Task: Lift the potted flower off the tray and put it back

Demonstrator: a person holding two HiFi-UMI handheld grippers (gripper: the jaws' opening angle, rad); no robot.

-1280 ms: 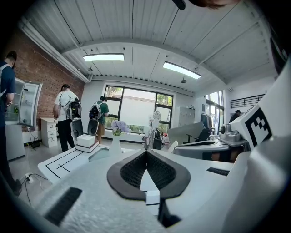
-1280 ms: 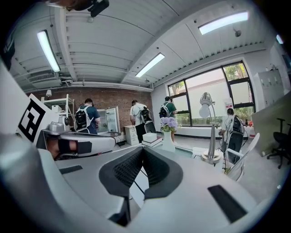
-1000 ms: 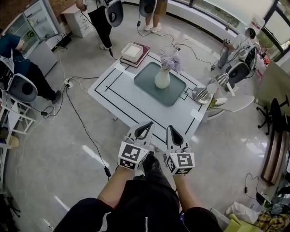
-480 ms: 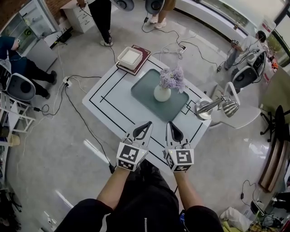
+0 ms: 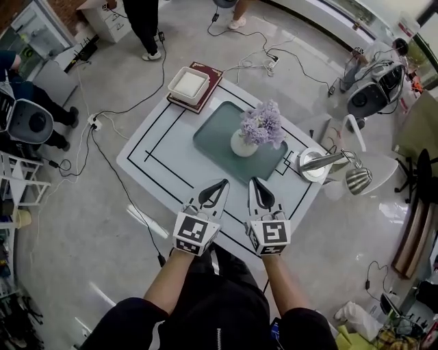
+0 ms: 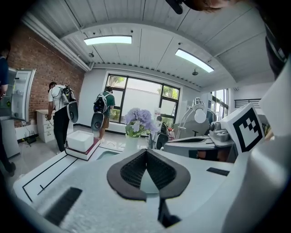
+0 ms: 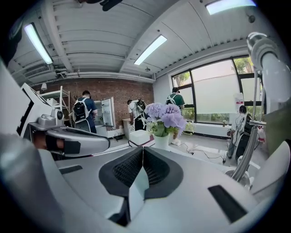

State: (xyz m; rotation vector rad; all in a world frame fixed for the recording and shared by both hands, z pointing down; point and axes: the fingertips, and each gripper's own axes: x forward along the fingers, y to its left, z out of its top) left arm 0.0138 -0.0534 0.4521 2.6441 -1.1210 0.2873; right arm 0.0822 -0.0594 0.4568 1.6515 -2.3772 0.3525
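Note:
A white vase of purple flowers (image 5: pixel 253 134) stands upright on a grey-green tray (image 5: pixel 212 135) in the middle of a white table (image 5: pixel 157 147). Both grippers hover side by side over the table's near edge, short of the tray. My left gripper (image 5: pixel 220 184) is shut with nothing between its pads. My right gripper (image 5: pixel 254 182) is shut and empty too. In the left gripper view the potted flower (image 6: pixel 137 122) shows straight ahead beyond the closed jaws; in the right gripper view the flowers (image 7: pixel 163 118) stand just past the jaw tips.
A white box on a dark red book (image 5: pixel 193 85) lies at the table's far left corner. A desk lamp (image 5: pixel 328 164) stands at the right edge. Cables (image 5: pixel 113 171) trail on the floor to the left. People (image 5: pixel 140 20) stand beyond the table.
Both grippers have moved forward toward the table and now reach over its near edge. The vase and tray appear closer. Both jaws stayed shut.

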